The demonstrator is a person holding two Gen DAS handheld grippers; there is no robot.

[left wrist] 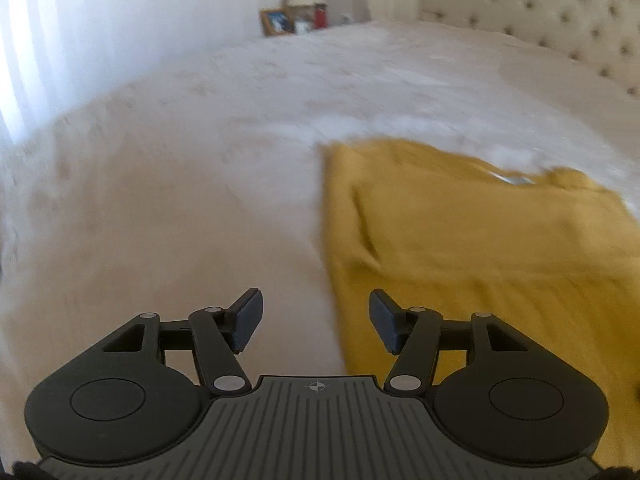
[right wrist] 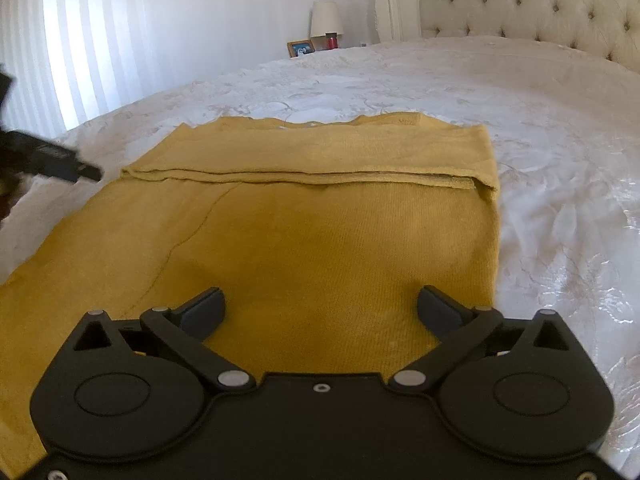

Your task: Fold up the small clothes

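Sweater [right wrist: 320,220] lies directly under the right gripper [right wrist: 320,308], jaws wide and empty; left gripper [left wrist: 316,316], half-open and empty, sits off its left edge.

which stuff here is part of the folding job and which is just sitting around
Part of the job:
- yellow garment, partly folded on the bedspread
- left gripper, open, empty
- right gripper, open, empty

Just sitting around:
- lamp
- picture frame
- red container
- tufted headboard
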